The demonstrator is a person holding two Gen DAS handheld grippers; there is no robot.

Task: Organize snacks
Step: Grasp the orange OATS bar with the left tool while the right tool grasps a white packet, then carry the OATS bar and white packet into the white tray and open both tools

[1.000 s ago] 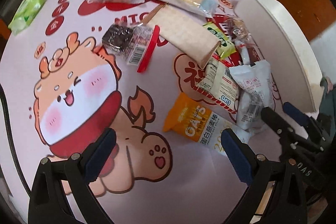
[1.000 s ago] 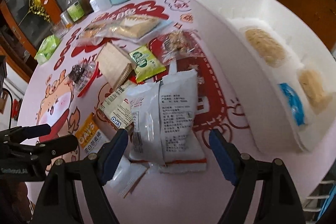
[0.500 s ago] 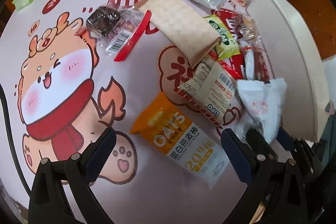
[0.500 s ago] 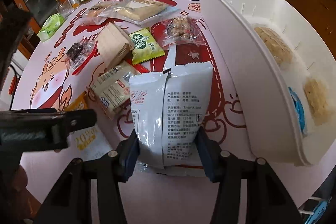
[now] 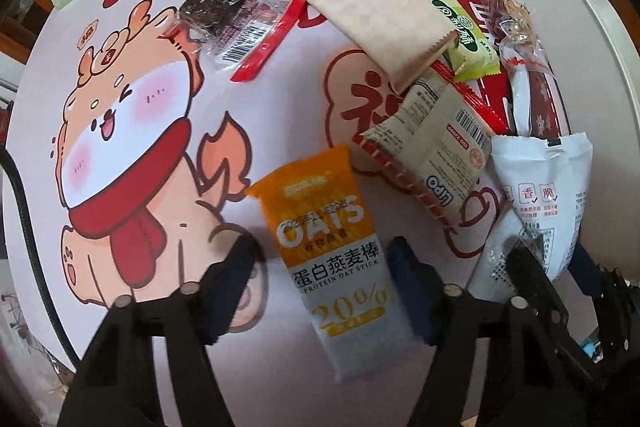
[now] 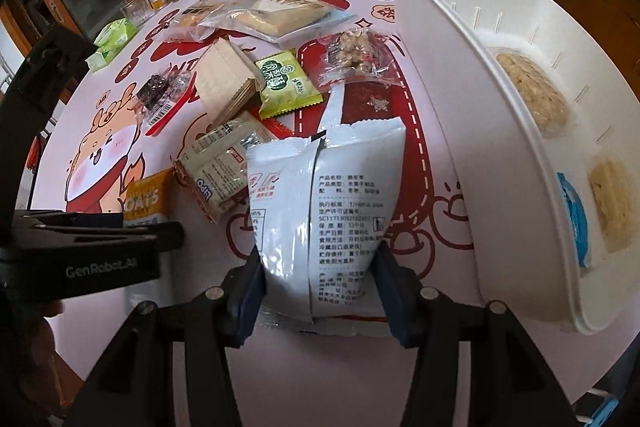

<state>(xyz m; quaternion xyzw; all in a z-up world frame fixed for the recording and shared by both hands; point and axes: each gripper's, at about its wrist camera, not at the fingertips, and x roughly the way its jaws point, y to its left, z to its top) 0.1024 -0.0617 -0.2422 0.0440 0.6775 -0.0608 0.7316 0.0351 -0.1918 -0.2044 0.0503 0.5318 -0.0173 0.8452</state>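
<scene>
The right tool (image 6: 316, 279) is clamping the lower part of the white snack bag (image 6: 320, 195), which is standing on the bench (image 6: 320, 367) just beside the white storage bin (image 6: 460, 147). The left tool (image 5: 324, 267) has just been closing its jaws around the orange oat stick packet (image 5: 332, 239), which is lying flat farther from the bin, and its pads are not clearly pressing yet. I judge the pick-up step is underway; next, each packet needs lifting over the bin wall into a free compartment.
</scene>
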